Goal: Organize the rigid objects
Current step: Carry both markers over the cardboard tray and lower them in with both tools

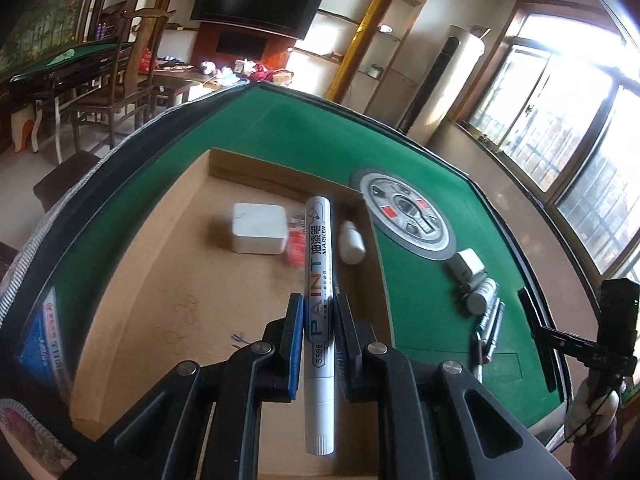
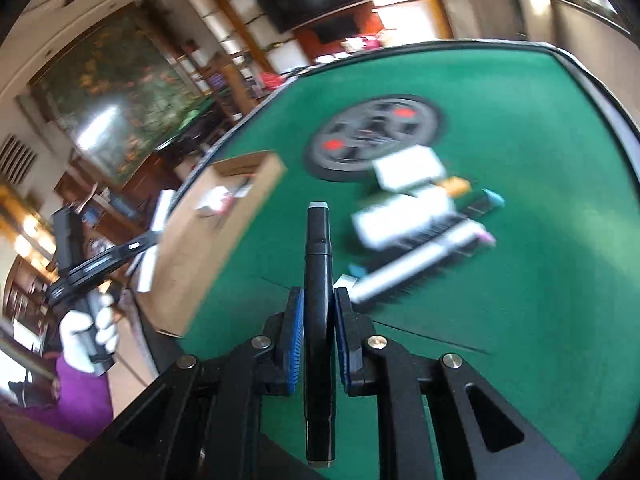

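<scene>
My left gripper (image 1: 318,300) is shut on a white paint marker (image 1: 318,248). The marker hangs lengthwise over the open cardboard box (image 1: 160,280). Inside the box lie a white charger block (image 1: 258,234), a small white bottle (image 1: 351,242) and a red packet (image 1: 296,242). My right gripper (image 2: 319,294) is shut on a black marker (image 2: 319,264), lifted above the green table (image 2: 540,280). Just beyond it to the right is a blurred pile of pens and small white boxes (image 2: 412,208), which also shows in the left wrist view as a pile (image 1: 478,292).
A round grey control panel (image 1: 408,218) sits in the table's middle, beside the box. The table has a raised black rim (image 1: 504,216). A white-gloved hand (image 2: 86,336) holds the other gripper at the box's near left. Chairs and another table stand behind.
</scene>
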